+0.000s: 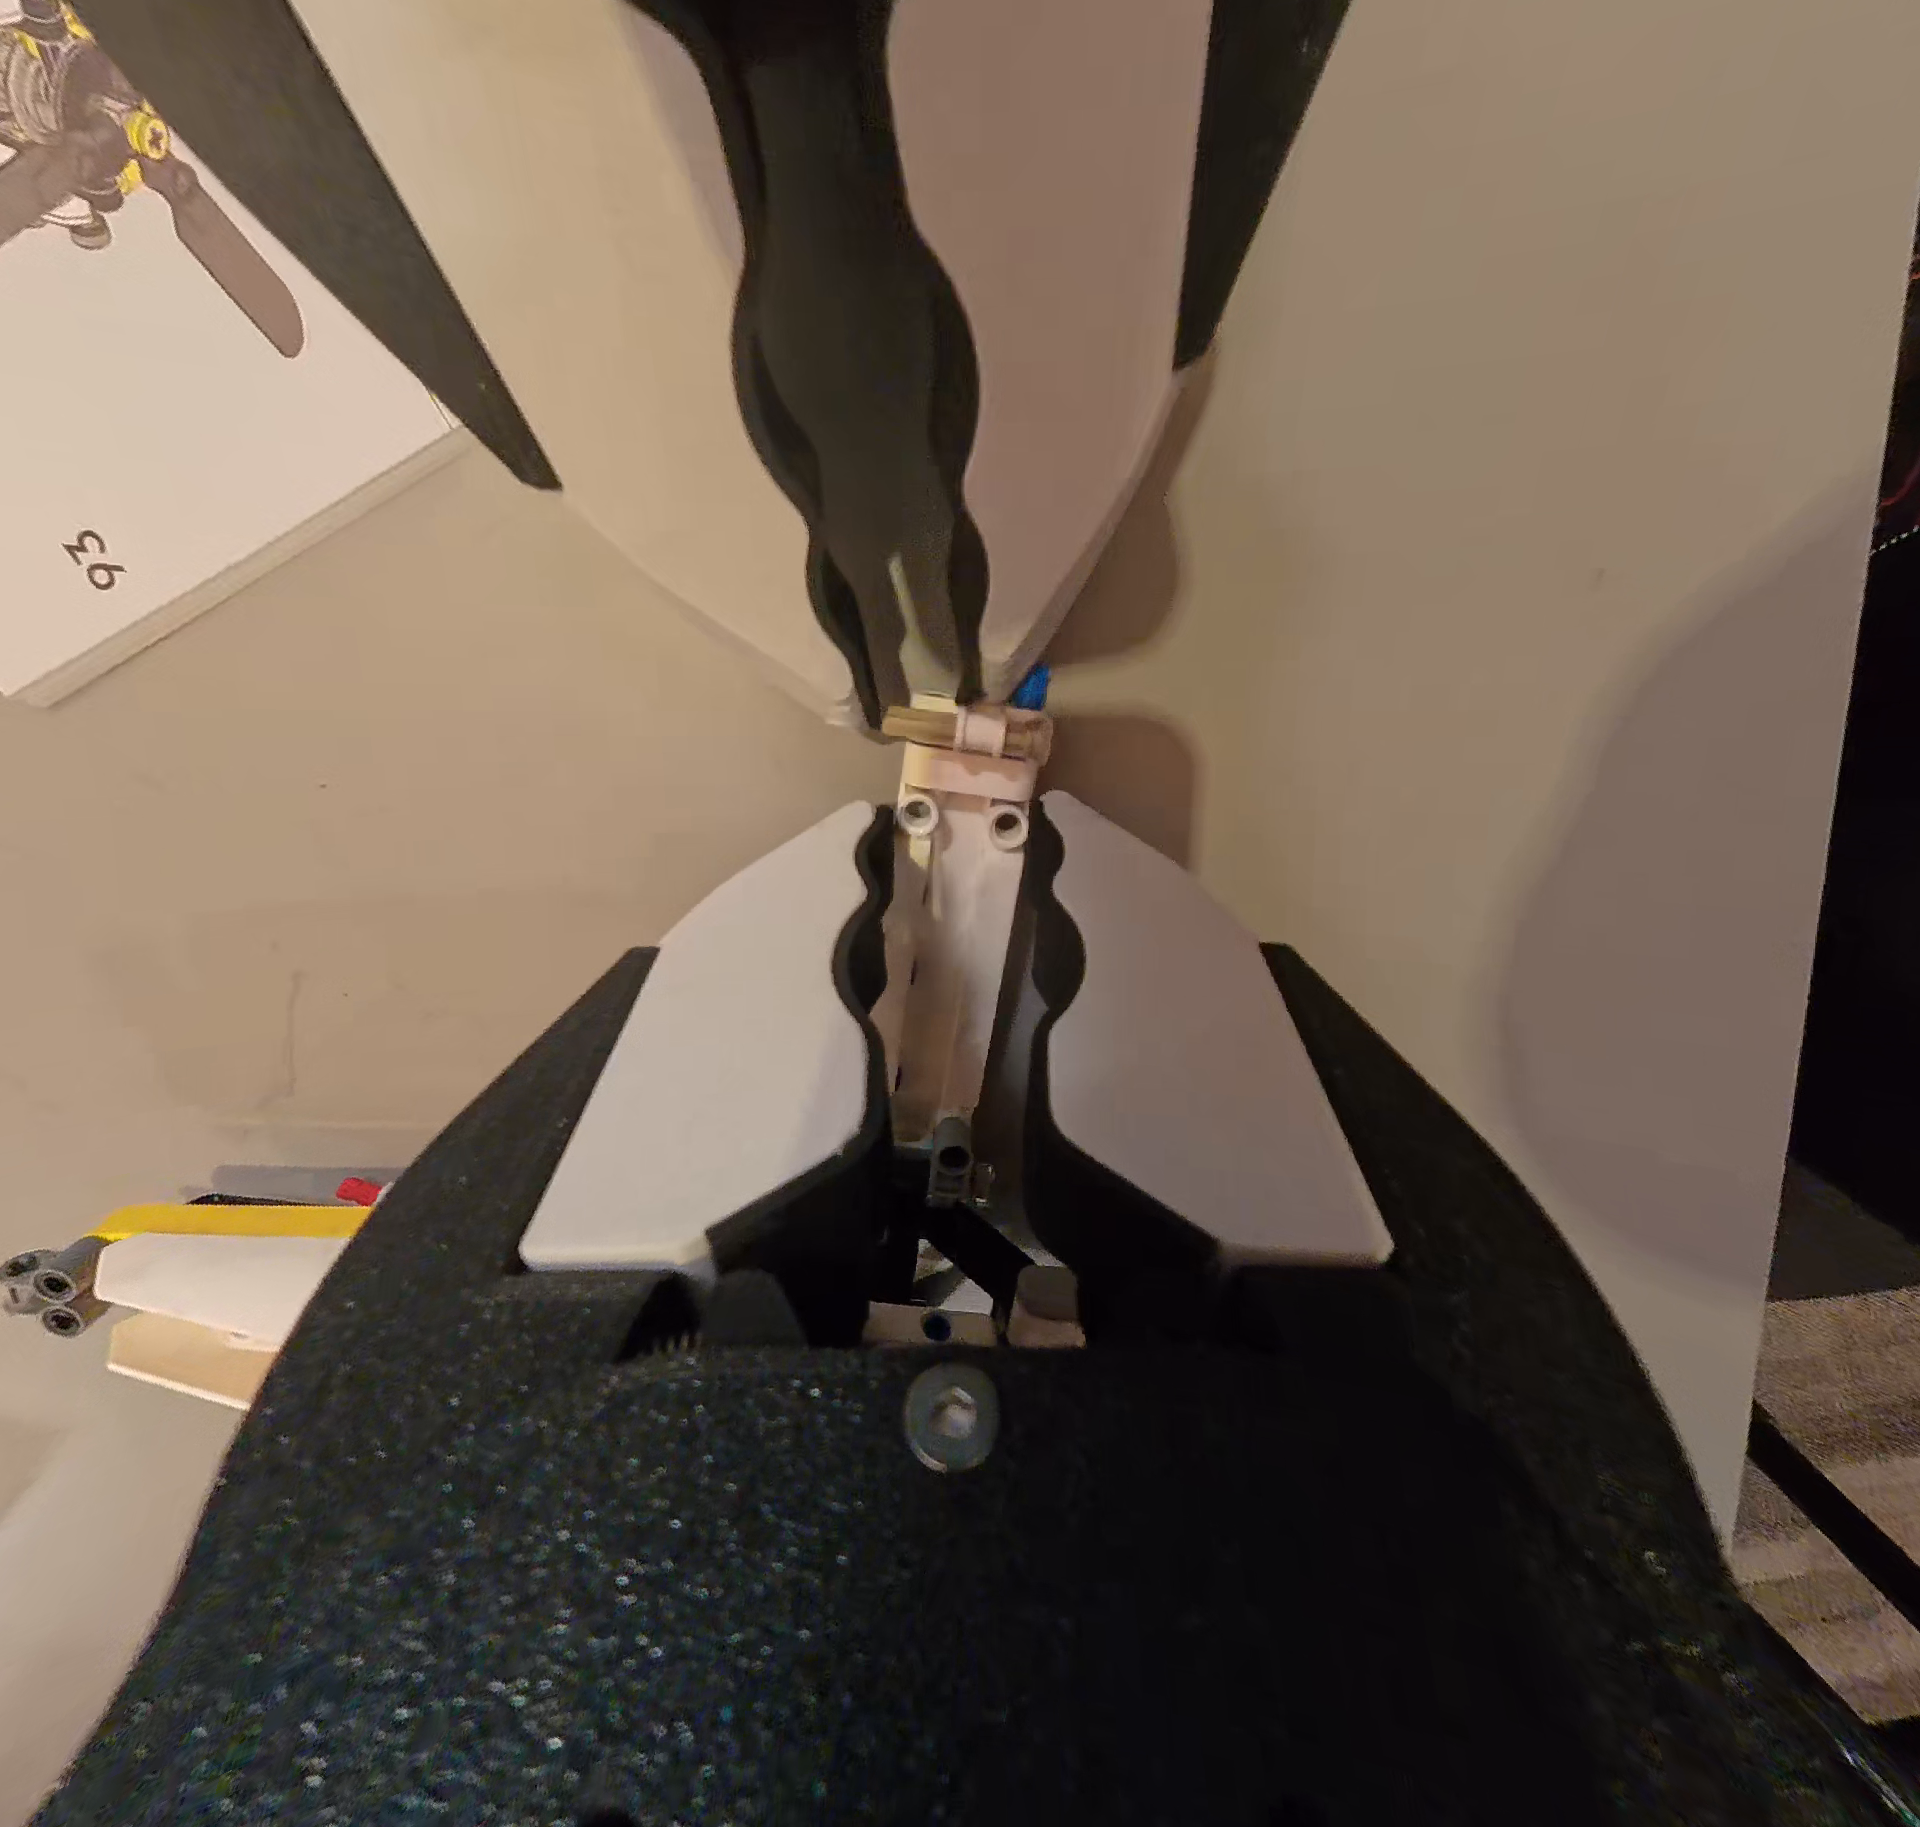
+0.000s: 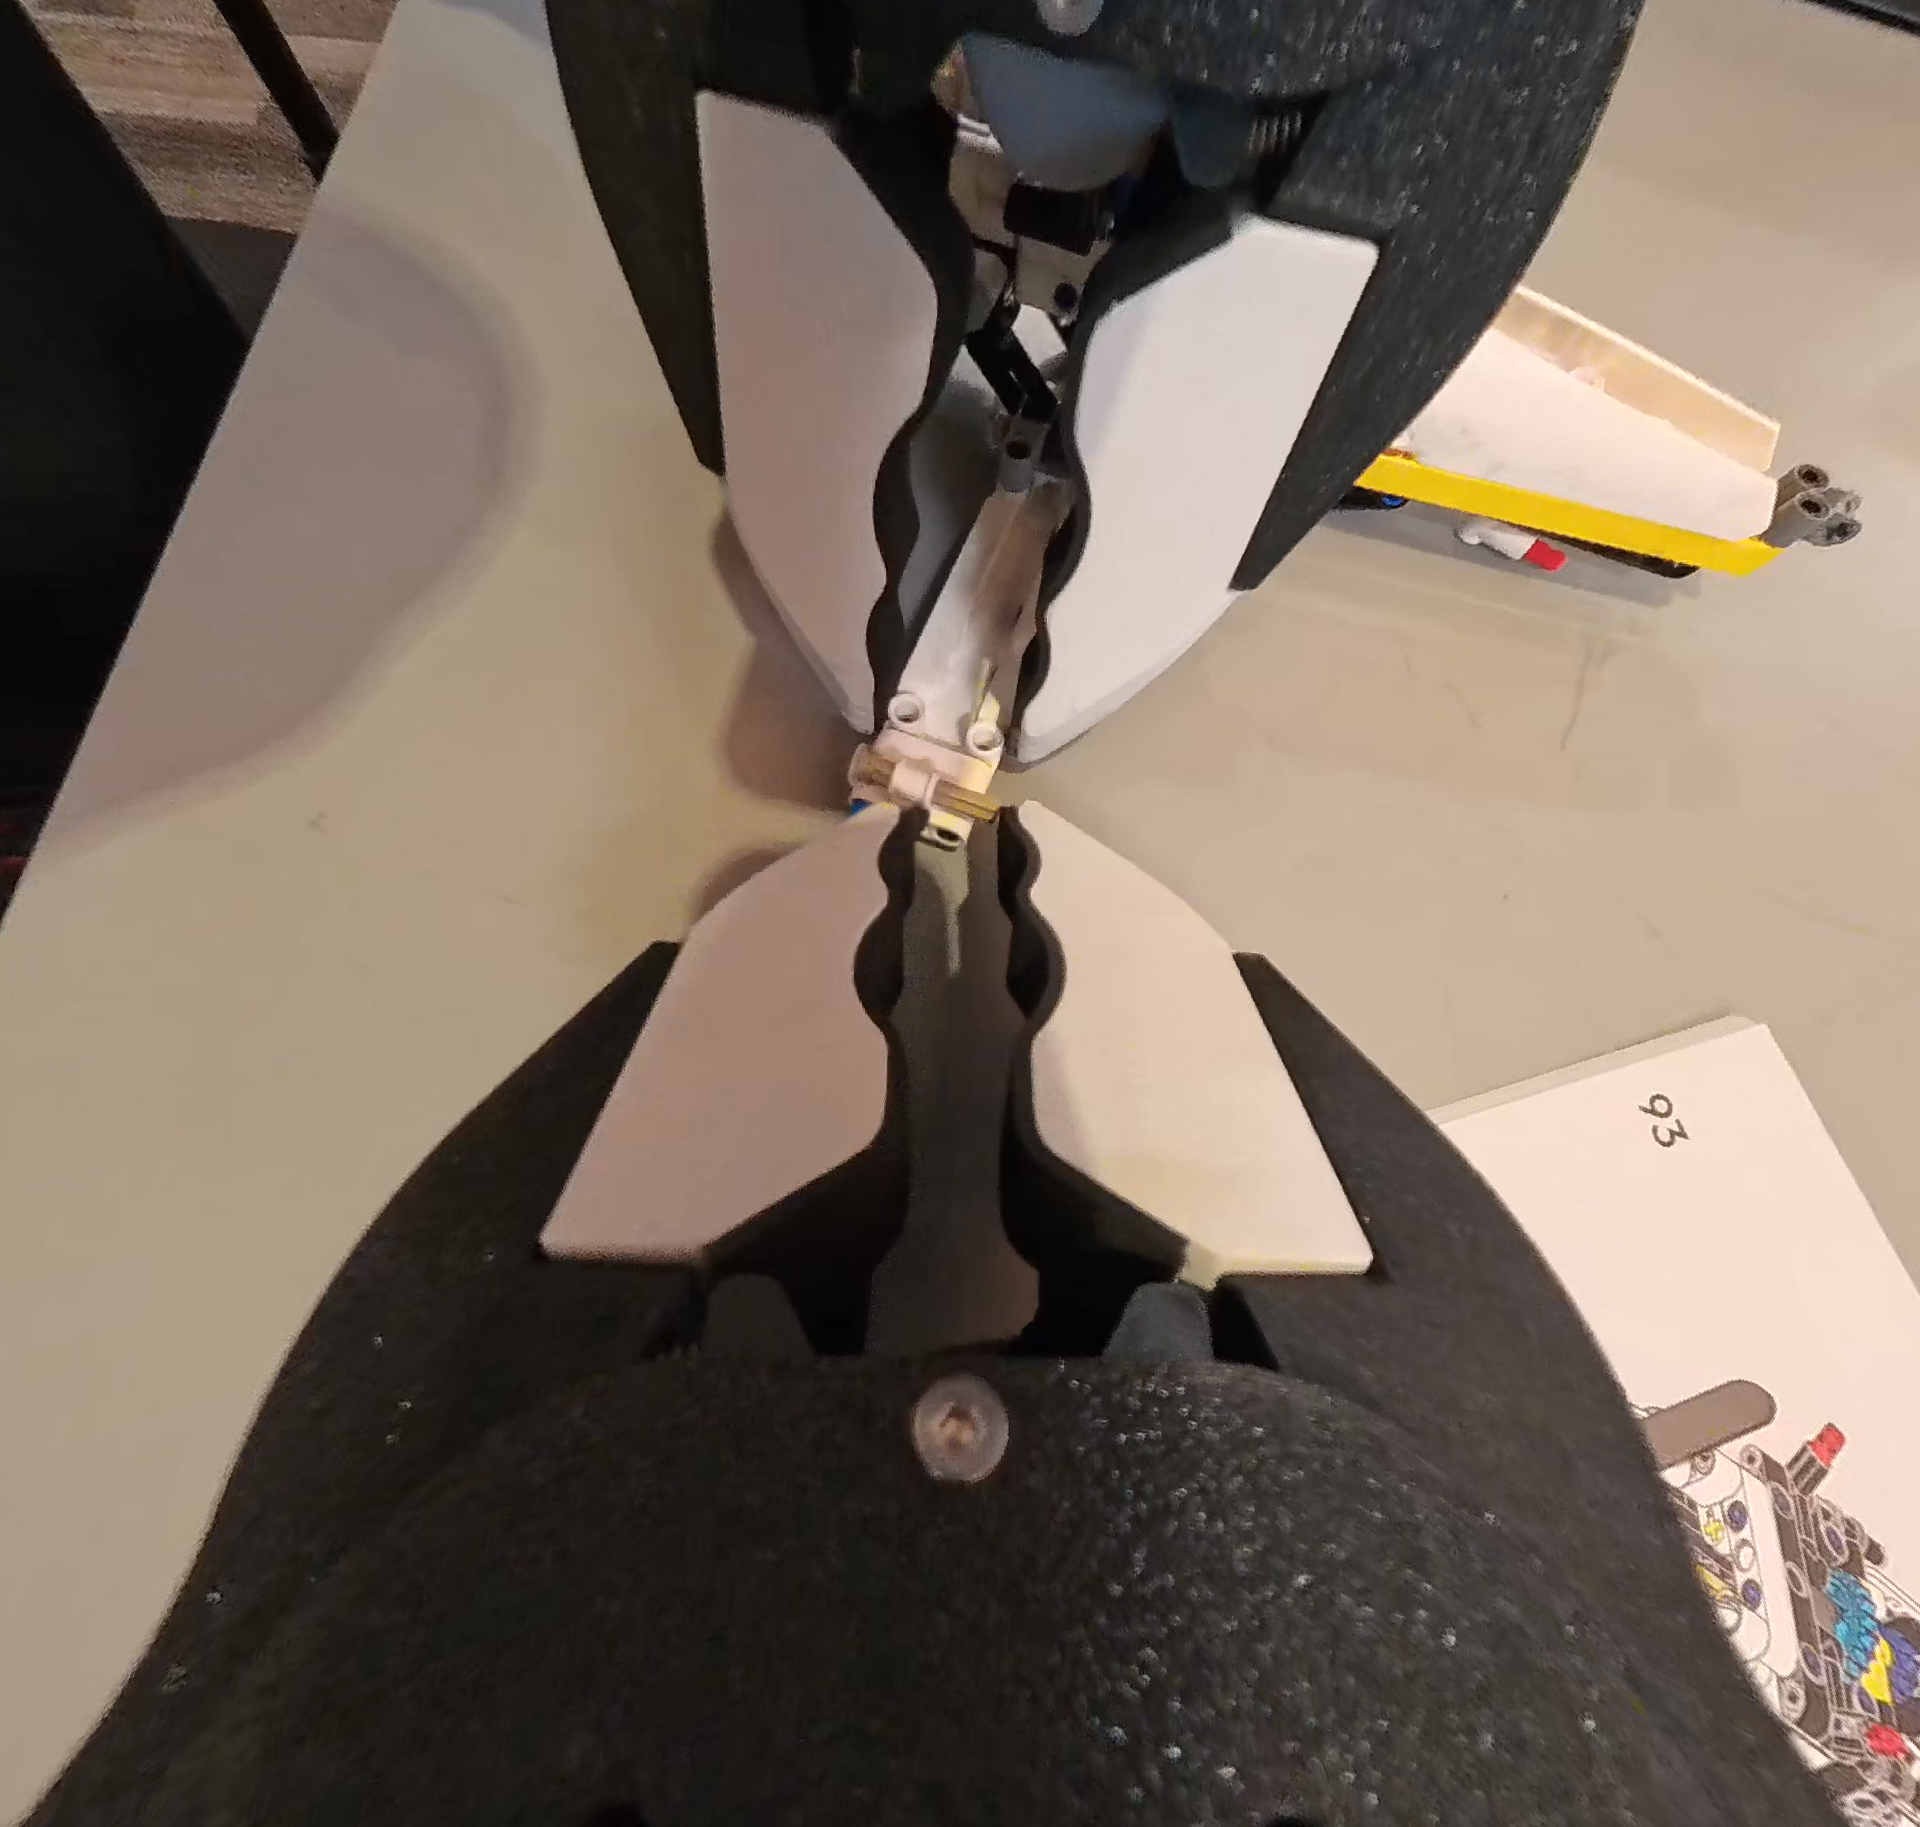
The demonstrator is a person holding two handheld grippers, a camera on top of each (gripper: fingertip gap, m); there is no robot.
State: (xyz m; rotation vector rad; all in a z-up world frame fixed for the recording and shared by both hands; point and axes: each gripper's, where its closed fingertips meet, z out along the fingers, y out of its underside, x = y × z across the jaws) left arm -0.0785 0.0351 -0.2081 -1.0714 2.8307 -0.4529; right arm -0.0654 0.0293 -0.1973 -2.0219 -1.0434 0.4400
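The left claw (image 1: 961, 821) clamps a white brick assembly (image 1: 961, 904) above the bench (image 1: 416, 842) — tip to tip, the right claw (image 2: 951, 842) pinches a thin grey piece (image 2: 948, 894) at its tan axle (image 2: 940, 783).

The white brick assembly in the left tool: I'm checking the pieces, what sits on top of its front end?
A tan axle lies crosswise on the white brick assembly, with a white connector clipped round it. A blue piece peeks out behind, mostly covered by the right tool.

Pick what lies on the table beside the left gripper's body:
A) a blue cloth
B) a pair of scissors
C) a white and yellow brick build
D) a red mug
C: a white and yellow brick build lies on the table next to the left gripper.
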